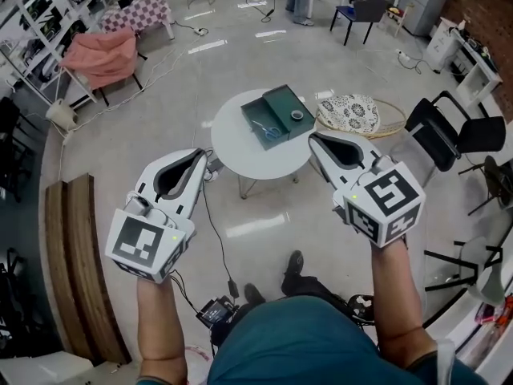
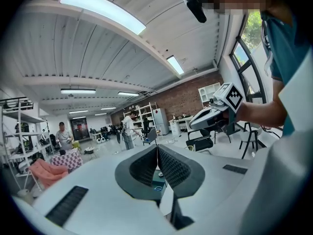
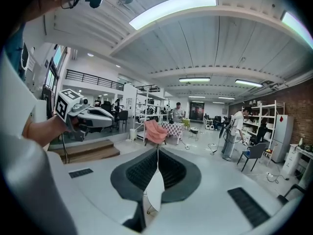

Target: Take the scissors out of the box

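Pale, glossy floor fills the head view of a large workshop, with the person's teal shirt (image 1: 309, 343) at 6 o'clock. Nearest the camera, both forearms reach forward, each hand gripping a grey gripper with a marker cube on its back. The left gripper (image 1: 202, 159) lies at 8 o'clock of the table and the right gripper (image 1: 314, 138) at 4 o'clock, both aimed ahead, well apart from each other and hanging in the air over the floor. Each gripper's own view shows its ribbed dark pads (image 2: 172, 168) pressed together along one thin line with nothing between them, so both are fully closed and empty. Just beyond the tips stands a round white table (image 1: 240, 152) on thin metal legs. On it lies a dark green box (image 1: 282, 103), open and flat in two halves. The scissors (image 1: 268, 131), with blue handles, lie in the nearer half, and a small roll of tape (image 1: 296, 115) lies in the other half. Past the table, a round patterned cushion (image 1: 353, 112) lies at 2 o'clock, a black chair (image 1: 449, 131) stands at 3 o'clock, and a pink cloth (image 1: 100, 54) drapes a chair at 10 o'clock.
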A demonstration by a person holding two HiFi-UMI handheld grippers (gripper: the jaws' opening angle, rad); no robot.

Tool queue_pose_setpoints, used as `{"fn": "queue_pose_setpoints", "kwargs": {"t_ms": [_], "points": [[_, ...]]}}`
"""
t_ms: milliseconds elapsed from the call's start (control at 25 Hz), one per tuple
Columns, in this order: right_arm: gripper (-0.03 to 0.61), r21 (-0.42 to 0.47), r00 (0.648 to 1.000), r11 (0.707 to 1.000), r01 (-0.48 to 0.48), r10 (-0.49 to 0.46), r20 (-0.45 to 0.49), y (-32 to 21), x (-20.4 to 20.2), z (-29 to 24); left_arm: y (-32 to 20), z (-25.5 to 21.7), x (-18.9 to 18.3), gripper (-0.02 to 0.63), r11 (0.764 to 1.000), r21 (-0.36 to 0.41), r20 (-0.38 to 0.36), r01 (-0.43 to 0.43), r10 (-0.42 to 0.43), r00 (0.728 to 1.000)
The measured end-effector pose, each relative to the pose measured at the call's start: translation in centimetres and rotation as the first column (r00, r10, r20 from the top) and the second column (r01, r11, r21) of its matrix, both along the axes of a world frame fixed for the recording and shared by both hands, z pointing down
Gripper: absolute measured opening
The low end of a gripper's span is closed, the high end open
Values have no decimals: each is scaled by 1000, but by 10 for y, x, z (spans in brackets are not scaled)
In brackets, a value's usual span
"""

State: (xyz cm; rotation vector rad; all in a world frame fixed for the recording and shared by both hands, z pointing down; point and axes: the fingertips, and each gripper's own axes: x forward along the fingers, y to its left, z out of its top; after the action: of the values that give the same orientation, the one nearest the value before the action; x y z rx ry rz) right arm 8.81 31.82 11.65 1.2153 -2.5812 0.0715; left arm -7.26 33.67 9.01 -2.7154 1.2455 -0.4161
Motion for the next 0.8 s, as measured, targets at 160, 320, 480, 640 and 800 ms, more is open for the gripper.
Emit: {"fn": "queue_pose_setpoints", "kwargs": {"t_ms": [160, 320, 480, 640, 800], "points": [[37, -9, 1000, 1000, 28, -28, -2, -41, 16, 18, -39, 17, 18, 20, 1000, -12, 5, 29, -29, 1000], [37, -11, 998, 998, 59, -59, 2, -71, 32, 38, -66, 39, 37, 20, 998, -26, 21, 62, -61, 998], [37, -9, 996, 996, 89, -88, 17, -89, 59, 43, -81, 40, 68, 20, 997, -12, 30, 76, -75, 997], [37, -6, 995, 996, 92, -91, 42, -112, 88, 45, -103, 39, 100, 20, 997, -6, 52, 83, -83, 995], [37, -22, 995, 996, 81, -80, 59, -133, 120, 39, -130, 26, 134, 20, 997, -13, 74, 74, -73, 995]]}}
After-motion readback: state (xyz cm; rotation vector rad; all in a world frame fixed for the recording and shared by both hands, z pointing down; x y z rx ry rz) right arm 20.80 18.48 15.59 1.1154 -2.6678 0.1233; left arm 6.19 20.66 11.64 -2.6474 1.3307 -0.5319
